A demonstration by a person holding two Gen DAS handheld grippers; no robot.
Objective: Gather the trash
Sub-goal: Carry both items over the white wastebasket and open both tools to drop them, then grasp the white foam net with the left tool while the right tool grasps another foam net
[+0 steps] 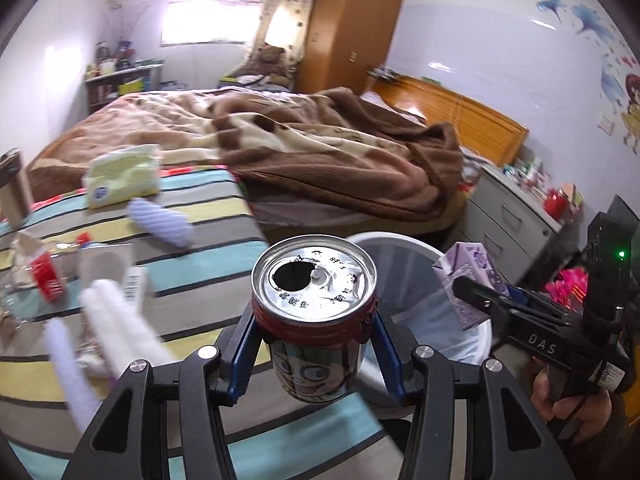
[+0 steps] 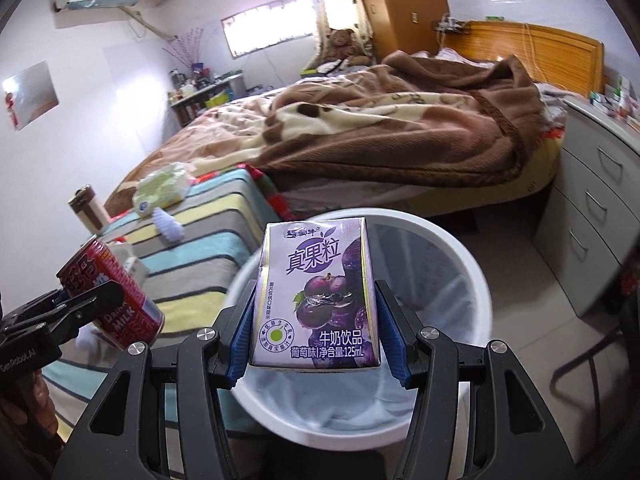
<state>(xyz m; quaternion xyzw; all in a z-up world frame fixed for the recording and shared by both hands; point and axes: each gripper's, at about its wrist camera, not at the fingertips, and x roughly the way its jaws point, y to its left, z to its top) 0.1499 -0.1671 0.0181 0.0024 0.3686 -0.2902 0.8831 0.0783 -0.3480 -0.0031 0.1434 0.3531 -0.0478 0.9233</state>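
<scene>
In my left claw I have a red drink can; the blue pads press on both of its sides, so the claw is closed around it. The can stands upright, its silver top already opened. It hangs over the near edge of the striped surface, just left of the white trash bin.

My right claw is closed on a purple grape milk carton, with the pads touching its two narrow sides. The carton is upright and hangs above the open mouth of the trash bin, which has a thin clear bag inside. From the right wrist view I see the can tilted, at the left, near the bin's rim.

On the striped surface more things are lying: a green tissue pack at the far side, a pale ribbed object just beside it, and a small red packet at the left with some blurred white pieces near it. Behind the surface is a bed with a brown blanket, and a grey drawer cabinet stands to the right.
</scene>
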